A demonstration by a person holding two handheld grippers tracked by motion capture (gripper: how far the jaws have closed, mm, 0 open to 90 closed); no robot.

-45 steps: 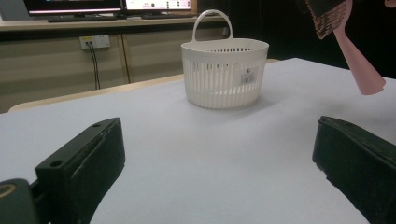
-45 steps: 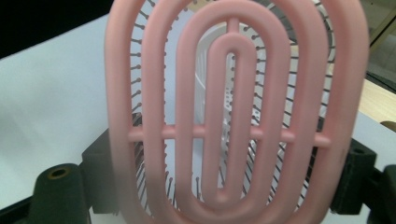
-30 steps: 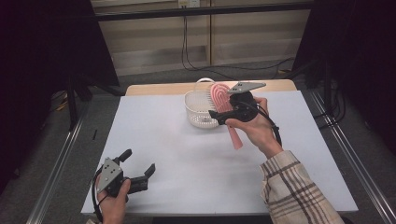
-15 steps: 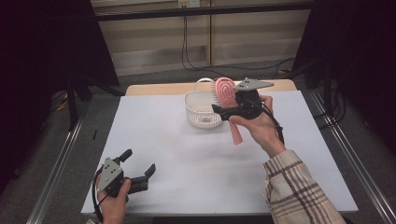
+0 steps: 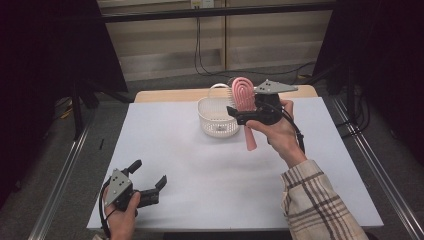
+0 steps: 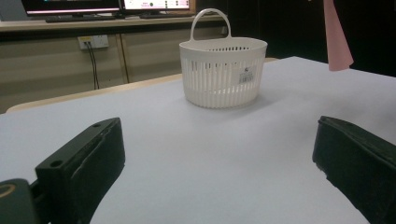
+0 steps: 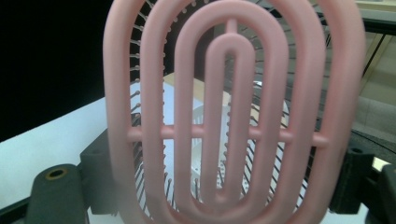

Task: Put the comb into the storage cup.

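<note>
Your right gripper (image 5: 239, 114) is clamped on the pink hairbrush (image 5: 243, 93) beside the basket (image 5: 215, 120), so its dangling handle could clip the rim and tip it over.

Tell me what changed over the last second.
The right claw, shut on the pink hairbrush, turned it more upright, so its head now rises behind the white basket and its handle hangs down. Unchanged: the left claw rests open near the table's front corner, and the basket stands where it was.
</note>
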